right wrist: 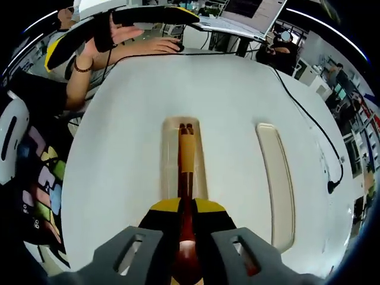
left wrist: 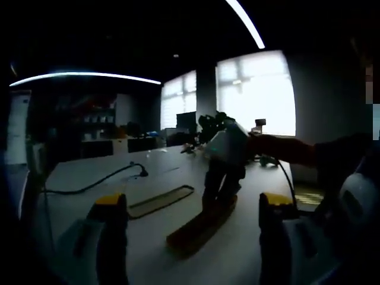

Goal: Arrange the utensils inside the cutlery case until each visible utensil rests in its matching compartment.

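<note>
A long beige cutlery case lies lengthwise on the white table. A wooden utensil, reddish brown at its near end and paler further out, lies along the case's trough. My right gripper is shut on it just above the case's near end. In the left gripper view the same case looks dark, with the right gripper standing over its far end. My left gripper hangs open in front of the case, its yellow-tipped jaws wide apart and holding nothing.
The case's lid lies apart beside it, also seen as a flat strip. A black cable runs along the table's edge. A person's arm rests at the far side near a laptop.
</note>
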